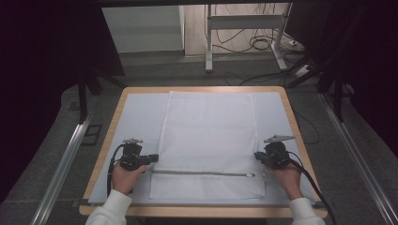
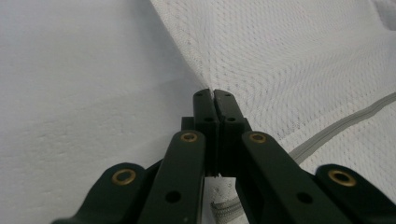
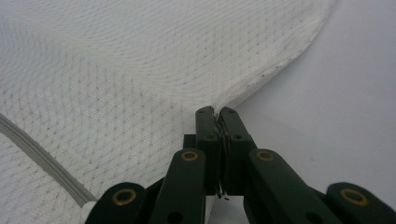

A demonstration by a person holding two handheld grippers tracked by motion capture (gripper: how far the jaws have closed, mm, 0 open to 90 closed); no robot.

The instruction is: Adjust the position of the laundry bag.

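Note:
A white mesh bag [image 1: 209, 136] lies flat on the table, with a grey zipper [image 1: 202, 174] running across its near end. My left gripper [image 1: 154, 158] is shut on the bag's left edge just above the zipper line. In the left gripper view the jaws [image 2: 214, 93] meet on the mesh hem [image 2: 289, 56], with the zipper [image 2: 345, 122] off to the right. My right gripper [image 1: 257, 156] is shut on the bag's right edge. In the right gripper view its jaws [image 3: 217, 111] pinch the hem, and the mesh [image 3: 140, 70] rises slightly there. The zipper [image 3: 42, 158] runs at the lower left.
A white mat [image 1: 136, 117] covers the wooden table [image 1: 291, 117], with bare mat on either side of the bag. Beyond the table's far edge stand a desk frame [image 1: 209, 42] and floor cables [image 1: 263, 44]. Metal rails [image 1: 65, 159] flank the table.

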